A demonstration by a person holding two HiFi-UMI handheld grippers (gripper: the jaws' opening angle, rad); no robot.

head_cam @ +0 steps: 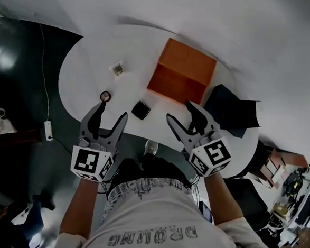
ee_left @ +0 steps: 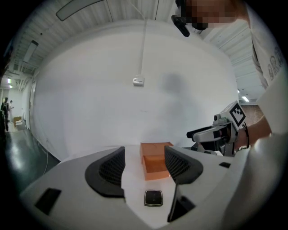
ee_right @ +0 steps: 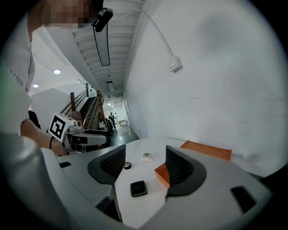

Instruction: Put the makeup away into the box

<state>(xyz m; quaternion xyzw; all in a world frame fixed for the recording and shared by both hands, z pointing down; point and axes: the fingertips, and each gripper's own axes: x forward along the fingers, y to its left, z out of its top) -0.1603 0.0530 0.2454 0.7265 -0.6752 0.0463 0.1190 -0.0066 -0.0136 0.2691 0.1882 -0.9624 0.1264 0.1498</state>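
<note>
Flat indoor light, heavy fisheye bend in all three views.
Seen from above, the white surface is bright and almost shadowless, while the dark floor at left carries a pale sheen toward the upper left corner. Both gripper views are ringed by black vignetting, and lines bow at the edges. Ceiling lamps glow at left in the right gripper view. A faint grey shadow smudges the white wall in the left gripper view.

small pale item too tiny to identify
</note>
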